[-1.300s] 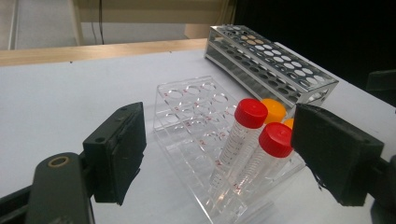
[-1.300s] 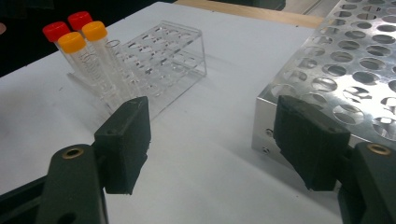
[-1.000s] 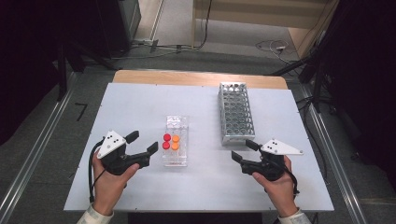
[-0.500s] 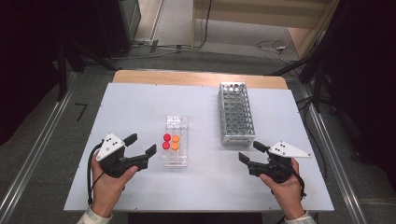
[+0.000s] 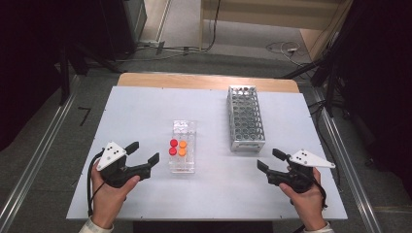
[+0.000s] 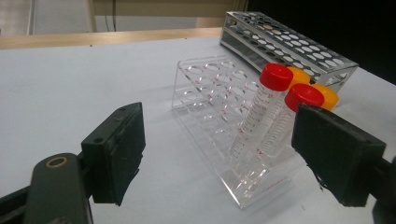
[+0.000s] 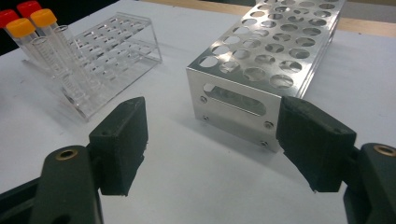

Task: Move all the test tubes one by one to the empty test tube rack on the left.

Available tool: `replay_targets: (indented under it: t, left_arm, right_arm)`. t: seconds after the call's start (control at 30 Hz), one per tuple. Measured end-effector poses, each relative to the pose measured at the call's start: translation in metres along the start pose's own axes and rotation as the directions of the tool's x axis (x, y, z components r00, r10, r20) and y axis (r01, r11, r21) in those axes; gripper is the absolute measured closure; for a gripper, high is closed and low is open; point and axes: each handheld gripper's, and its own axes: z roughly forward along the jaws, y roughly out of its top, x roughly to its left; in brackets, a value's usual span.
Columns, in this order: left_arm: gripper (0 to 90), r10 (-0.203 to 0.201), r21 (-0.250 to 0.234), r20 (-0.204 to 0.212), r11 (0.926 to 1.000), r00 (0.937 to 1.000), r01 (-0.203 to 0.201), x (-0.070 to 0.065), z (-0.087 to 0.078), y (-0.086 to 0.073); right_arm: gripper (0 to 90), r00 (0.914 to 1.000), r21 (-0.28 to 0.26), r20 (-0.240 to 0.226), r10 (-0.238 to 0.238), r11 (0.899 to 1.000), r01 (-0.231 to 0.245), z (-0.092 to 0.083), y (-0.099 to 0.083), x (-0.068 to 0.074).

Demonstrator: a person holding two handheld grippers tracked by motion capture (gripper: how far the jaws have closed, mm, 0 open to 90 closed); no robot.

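A clear plastic tube rack [image 5: 183,145] [image 6: 212,100] [image 7: 114,49] stands mid-table. It holds two red-capped tubes [image 5: 173,146] [image 6: 275,77] and two orange-capped tubes [image 5: 182,147] [image 7: 43,17]. To its right a metal rack [image 5: 246,118] [image 7: 268,56] [image 6: 289,44] with many empty holes lies lengthwise. My left gripper [image 5: 143,152] [image 6: 217,154] is open, just left of the clear rack, with nothing between its jaws. Near the front right of the table, my right gripper [image 5: 270,160] [image 7: 212,144] is open too, a little in front of the metal rack.
The white table top [image 5: 145,111] is bordered by a wooden strip [image 5: 204,81] at the far edge. Cables [image 5: 282,48] lie on the floor beyond. Metal rails [image 5: 29,165] run along both sides of the table.
My right gripper has drawn back toward the front right corner of the table. My left gripper has shifted only slightly.
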Motion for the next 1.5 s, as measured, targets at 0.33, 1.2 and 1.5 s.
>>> replay_targets:
  t: [0.33, 1.2, 1.5]
  left_arm:
    - [17.8, -0.004, 0.013, -0.018, 0.9999, 0.9998, 0.004, 0.006, -0.003, -0.006]
    - [17.8, -0.023, 0.014, -0.058, 0.9996, 0.998, 0.024, 0.015, -0.011, -0.015]
    - [17.8, -0.031, 0.022, -0.08, 0.9992, 0.9963, 0.033, 0.021, -0.014, -0.019]
  right_arm:
    - [22.4, 0.9995, 0.007, 0.026, 0.016, 1.0, -0.016, -0.007, -0.007, -0.012]
    - [22.0, 0.9937, 0.004, 0.096, 0.057, 0.998, -0.058, -0.034, -0.024, -0.041]
    - [22.0, 0.9876, -0.004, 0.135, 0.081, 0.997, -0.081, -0.046, -0.032, -0.052]
